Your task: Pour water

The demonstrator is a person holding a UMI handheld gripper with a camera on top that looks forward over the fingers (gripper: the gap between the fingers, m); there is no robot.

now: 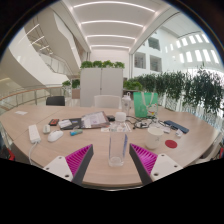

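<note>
Gripper at the near edge of the table: 2 fingers spread wide, magenta ribbed pads on the inner faces, white shells outside.

Bottle stands upright between them on its own base, clear plastic, cylindrical, narrow neck with cap. Gap visible on each side, so nothing is clamped (pads flank it, not touching as far as I can tell).

Everything else relative to the bottle:
- Table: pale wood-tone top, smooth, rounded edge, bottle sits near its front edge.
- Left of the bottle and further back: a white flat device, then small cluttered items I can't identify.
- Just behind it, slightly left: an open book or papers, flat.
- Right of it and behind: a green translucent pitcher, tapered shape, well apart from the bottle.
- Right of it, nearer than the pitcher: a small red round disc lying flat on the top.

Beyond the bottle: row of green hedge planters, leafy plants along the right side. Room is a tall white atrium, curved balcony levels on the left, ceiling with long strip lights.
</note>
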